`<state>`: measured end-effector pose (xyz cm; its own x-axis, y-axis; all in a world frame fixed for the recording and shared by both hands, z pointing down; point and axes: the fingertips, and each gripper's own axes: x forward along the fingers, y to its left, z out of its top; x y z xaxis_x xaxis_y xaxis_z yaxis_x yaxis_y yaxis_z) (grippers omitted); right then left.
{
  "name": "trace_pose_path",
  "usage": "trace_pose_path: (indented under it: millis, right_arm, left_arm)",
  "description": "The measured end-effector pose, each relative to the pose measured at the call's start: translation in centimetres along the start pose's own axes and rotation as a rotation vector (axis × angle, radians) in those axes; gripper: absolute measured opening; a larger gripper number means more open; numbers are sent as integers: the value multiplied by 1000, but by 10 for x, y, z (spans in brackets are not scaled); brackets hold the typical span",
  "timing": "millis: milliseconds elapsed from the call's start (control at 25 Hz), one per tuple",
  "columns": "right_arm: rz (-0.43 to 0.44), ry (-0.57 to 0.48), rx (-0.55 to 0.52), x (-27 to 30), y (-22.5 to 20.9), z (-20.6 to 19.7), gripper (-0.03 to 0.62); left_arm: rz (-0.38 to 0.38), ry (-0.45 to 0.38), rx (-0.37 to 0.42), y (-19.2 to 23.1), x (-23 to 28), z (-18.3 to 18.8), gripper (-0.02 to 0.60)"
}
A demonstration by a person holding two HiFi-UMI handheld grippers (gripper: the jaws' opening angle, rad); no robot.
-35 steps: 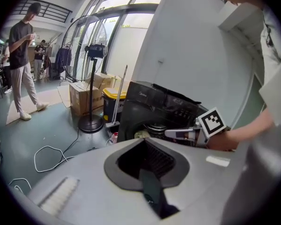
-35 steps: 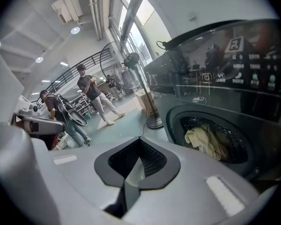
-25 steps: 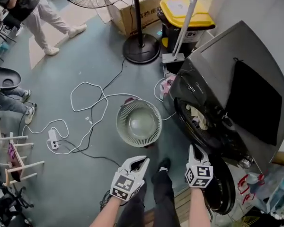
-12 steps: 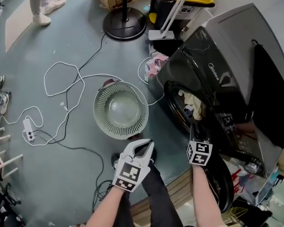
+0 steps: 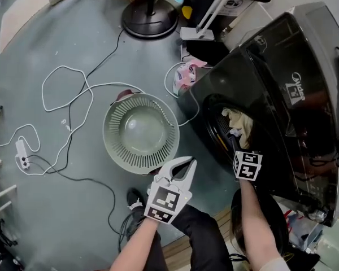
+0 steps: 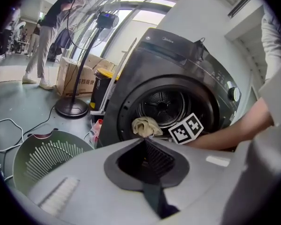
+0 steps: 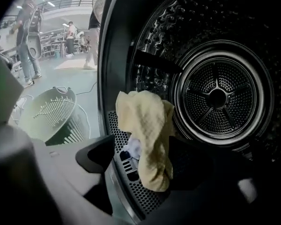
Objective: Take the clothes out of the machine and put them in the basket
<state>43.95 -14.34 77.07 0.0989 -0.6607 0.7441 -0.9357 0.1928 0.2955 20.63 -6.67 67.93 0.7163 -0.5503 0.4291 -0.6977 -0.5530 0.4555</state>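
A black front-loading washing machine (image 5: 271, 83) stands at the right with its door open. A yellow cloth (image 7: 147, 125) hangs over the drum's lower rim, and it also shows in the head view (image 5: 241, 123) and the left gripper view (image 6: 143, 125). My right gripper (image 7: 150, 149) reaches into the drum mouth. Its jaws are opening, with the cloth between them and the pads clear of it. A small white piece (image 7: 131, 149) peeks from under the cloth. The round green basket (image 5: 110, 145) sits on the floor left of the machine. My left gripper (image 5: 186, 164) hovers by the basket's near edge, shut and holding nothing.
White cables (image 5: 73, 95) and a power strip (image 5: 21, 154) trail over the grey floor left of the basket. A fan's base (image 5: 150, 18) and a pink bag (image 5: 185, 75) lie beyond it. The machine's open door (image 5: 254, 224) hangs at the lower right. A person (image 6: 47, 41) stands far off.
Both hands have come down and forward. The right gripper went from beside the door into the drum mouth at the yellow cloth. The left gripper neared the basket's edge.
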Motion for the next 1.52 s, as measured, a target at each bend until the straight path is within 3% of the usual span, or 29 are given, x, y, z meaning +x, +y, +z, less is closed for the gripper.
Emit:
trace_pose_path:
  millis: [200,400,440,480,560,880,1520]
  right_arm:
    - [-27,23,-54,45,-3,-6,342]
    - [-3,71,-24,62,-6,-17,337]
    - [-3,78,-29,61,-7,-18,284]
    - [-7,88,-42,59,-8,-19,135]
    - [-15,107,-57,54,-9,-23,97]
    - [-6,18,19,1,3,3,78]
    - [16,-22,126,-97,18,26,77]
  left_arm:
    - [8,0,9,24,16,-23,57]
    - [8,1,-67,35,21,-37,57]
    - [9,3,-76,36,19,-38,57]
    - [11,5,-81,36,17,-38,57]
    - [14,9,-82,34,10,-36,57]
    - [41,38,-94,38,-34,-31,57]
    - [25,45,-54,-4,-103,18,57]
